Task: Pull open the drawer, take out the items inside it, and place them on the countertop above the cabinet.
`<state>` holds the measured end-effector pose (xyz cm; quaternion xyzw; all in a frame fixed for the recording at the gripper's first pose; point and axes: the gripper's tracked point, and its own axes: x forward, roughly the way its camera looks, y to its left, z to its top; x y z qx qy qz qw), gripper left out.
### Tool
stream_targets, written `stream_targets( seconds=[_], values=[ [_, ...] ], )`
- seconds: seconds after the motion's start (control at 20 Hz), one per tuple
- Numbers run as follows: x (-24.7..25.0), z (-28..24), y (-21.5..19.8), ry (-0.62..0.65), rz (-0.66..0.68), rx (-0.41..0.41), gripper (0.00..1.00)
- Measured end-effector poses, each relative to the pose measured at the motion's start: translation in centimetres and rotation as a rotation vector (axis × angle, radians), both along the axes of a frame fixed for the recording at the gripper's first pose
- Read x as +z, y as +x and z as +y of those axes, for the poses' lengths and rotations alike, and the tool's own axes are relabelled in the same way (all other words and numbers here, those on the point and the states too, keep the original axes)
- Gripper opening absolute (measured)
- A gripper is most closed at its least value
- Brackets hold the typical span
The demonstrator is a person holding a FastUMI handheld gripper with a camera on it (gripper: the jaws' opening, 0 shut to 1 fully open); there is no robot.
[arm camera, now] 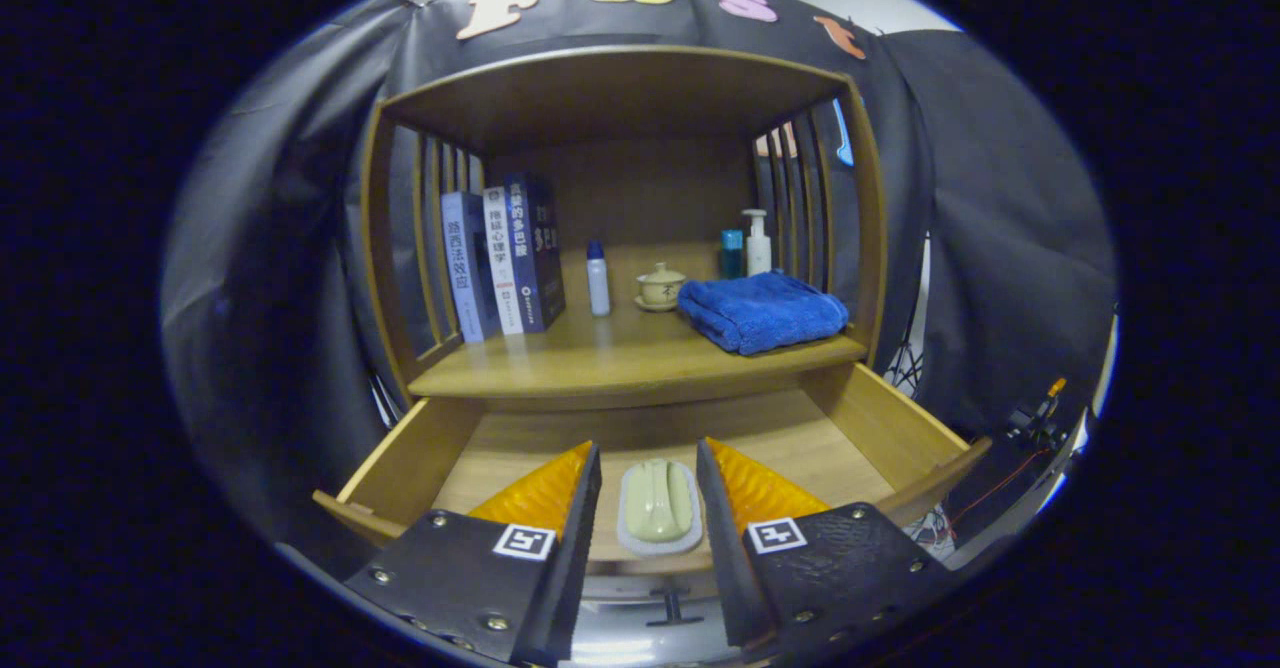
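I have the gripper (pixel 648 463) lowered over the pulled-out wooden drawer (pixel 890 428) of the light-wood cabinet, its fingers spread apart and pressing on nothing. Between the two fingers lies the pale green oval soap in its white dish (pixel 659 508), on the drawer floor near the front wall; I see a gap on each side, so neither finger touches it. Each finger mount carries a square black-and-white marker tag (pixel 524 541). Below, the drawer's dark T-shaped handle (pixel 671 610) shows at the front.

Above the drawer, the wooden countertop (pixel 600 363) holds a row of three upright books (pixel 503 260) against the slatted left side; their spines bear Chinese writing I can't make out reliably. Beside them stands a small white bottle with a blue cap (pixel 598 278), then a pale lidded ceramic cup on a saucer (pixel 660 287). A folded blue towel (pixel 762 310) lies just beside the cup, towards the slatted right side. Behind the towel stand a teal container (pixel 732 252) and a white pump bottle (pixel 757 242), labels unreadable.
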<state>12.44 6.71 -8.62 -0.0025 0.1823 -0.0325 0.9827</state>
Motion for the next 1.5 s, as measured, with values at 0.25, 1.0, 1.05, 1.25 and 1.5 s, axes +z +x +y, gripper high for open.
stream_targets(
  seconds=[0.25,1.0,1.05,1.25,1.5],
  values=[
    [-4.0,-0.7,4.1,-0.026,0.216,-0.029,0.56],
    [-12.8,-1.0,5.6,-0.052,0.554,-0.044,0.18],
    [-12.7,-1.2,5.6,-0.068,0.556,-0.056,0.18],
    [-11.7,-1.3,5.4,-0.096,0.539,-0.061,0.18],
    [-7.8,-0.7,4.8,-0.111,0.459,-0.059,0.18]
  ],
)
